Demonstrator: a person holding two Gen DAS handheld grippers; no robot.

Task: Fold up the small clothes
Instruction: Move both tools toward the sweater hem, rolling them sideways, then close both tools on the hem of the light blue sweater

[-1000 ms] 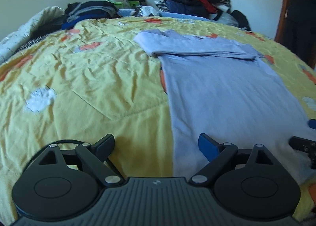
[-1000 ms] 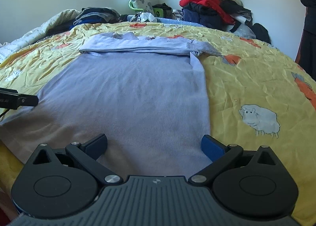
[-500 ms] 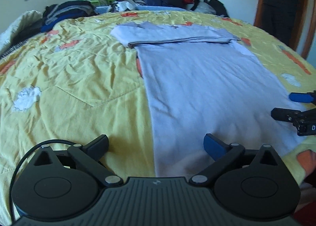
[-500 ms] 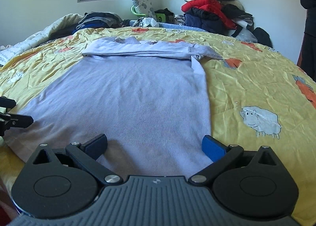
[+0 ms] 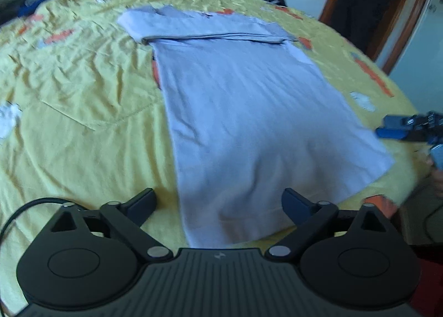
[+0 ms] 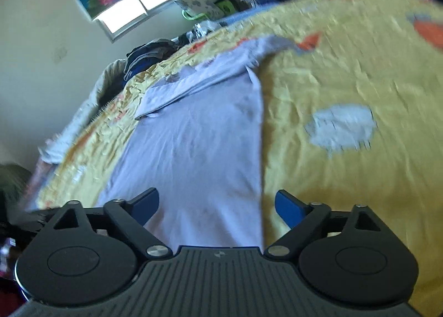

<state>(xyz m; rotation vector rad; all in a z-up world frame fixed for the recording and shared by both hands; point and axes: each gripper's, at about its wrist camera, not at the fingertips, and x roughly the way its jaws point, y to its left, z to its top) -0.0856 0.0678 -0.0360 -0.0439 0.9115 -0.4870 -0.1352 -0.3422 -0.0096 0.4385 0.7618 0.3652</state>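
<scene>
On the left, the left gripper [image 5: 218,202] has come closer to the near hem of the lilac sweater [image 5: 249,112] than it was a second ago. Its jaws are spread wide and grasp nothing, and the hem's left corner lies between the two fingers. The sweater lies flat on the yellow quilt [image 5: 83,101], with its sleeves folded across the chest at the far end.

On the right, the right gripper [image 6: 217,203] has rolled strongly, so the room now looks tilted and blurred in its view. Its jaws are also released and empty, and they stand over the sweater's right edge near the hem.

I judge that both grippers are now lined up on the two hem corners. The next step is probably to pinch them and carry the hem towards the sleeves.
</scene>
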